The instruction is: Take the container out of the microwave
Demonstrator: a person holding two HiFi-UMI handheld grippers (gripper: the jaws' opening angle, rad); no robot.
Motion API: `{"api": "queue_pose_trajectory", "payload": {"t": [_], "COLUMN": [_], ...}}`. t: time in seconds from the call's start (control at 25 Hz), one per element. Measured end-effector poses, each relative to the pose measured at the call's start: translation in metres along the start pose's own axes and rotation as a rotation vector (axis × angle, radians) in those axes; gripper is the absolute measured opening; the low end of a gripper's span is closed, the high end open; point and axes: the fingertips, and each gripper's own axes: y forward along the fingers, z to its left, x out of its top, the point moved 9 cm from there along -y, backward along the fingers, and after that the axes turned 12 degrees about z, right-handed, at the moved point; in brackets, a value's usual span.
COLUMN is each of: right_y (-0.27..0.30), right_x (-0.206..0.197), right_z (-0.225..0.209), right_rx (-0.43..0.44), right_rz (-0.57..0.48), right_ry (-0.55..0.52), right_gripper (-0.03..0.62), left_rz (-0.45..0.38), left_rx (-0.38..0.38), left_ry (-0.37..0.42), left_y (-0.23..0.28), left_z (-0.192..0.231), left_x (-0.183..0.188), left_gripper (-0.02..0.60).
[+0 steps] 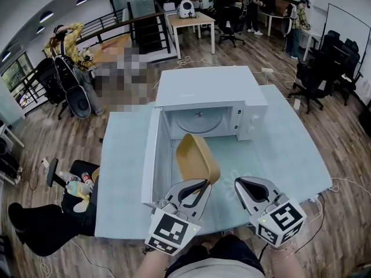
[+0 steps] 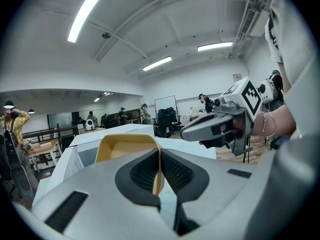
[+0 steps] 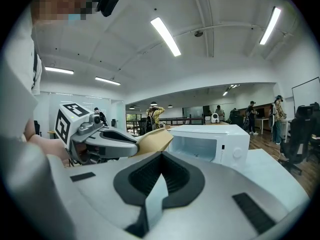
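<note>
The container (image 1: 197,157) is clear of the microwave (image 1: 206,84) and hangs tilted over the worktop (image 1: 293,149) towards its front edge, its wall pinched in the left tongs (image 1: 196,186). The right tongs (image 1: 242,185) are closed on nothing (idle). The next move is probably to lower it level, then release.

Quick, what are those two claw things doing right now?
Left gripper: closed on the wall of the tan plastic container.
Right gripper: closed, empty.

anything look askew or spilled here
The tan container hangs steeply tilted, pinched by one wall in the left hand-held gripper, in front of the microwave with its door open. Nothing looks spilled.
</note>
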Motion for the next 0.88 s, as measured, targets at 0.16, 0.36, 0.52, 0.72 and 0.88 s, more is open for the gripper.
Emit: {"api": "queue_pose_trajectory", "payload": {"t": [0.16, 0.36, 0.52, 0.72, 0.88], "right_y": [-0.0001, -0.0025, -0.0044, -0.0042, -0.0027], "right_x": [-0.0015, -0.0027, -0.0025, -0.0054, -0.0071], "right_z": [-0.0014, -0.002, -0.0039, -0.0051, -0.0072], "right_rx": [-0.003, -0.005, -0.001, 0.002, 0.005], "right_rz": [0.001, 0.005, 0.024, 0.035, 0.032], "right_ry": [-0.019, -0.016, -0.025, -0.02, -0.008], "right_gripper": [0.009, 0.009, 0.009, 0.009, 0.009], "left_rz": [0.009, 0.022, 0.023, 0.033, 0.045], "left_rx": [-0.015, -0.028, -0.029, -0.026, -0.029], "left_ry": [-0.021, -0.011, -0.018, -0.018, -0.006], "left_y": [0.0052, 0.0069, 0.0076, 0.0085, 0.0099], "left_z": [-0.0024, -0.0058, -0.006, -0.0067, -0.0083], "left_x": [-0.0025, -0.0022, 0.0005, -0.0021, -0.0034], "left_gripper": [0.025, 0.025, 0.025, 0.025, 0.025]}}
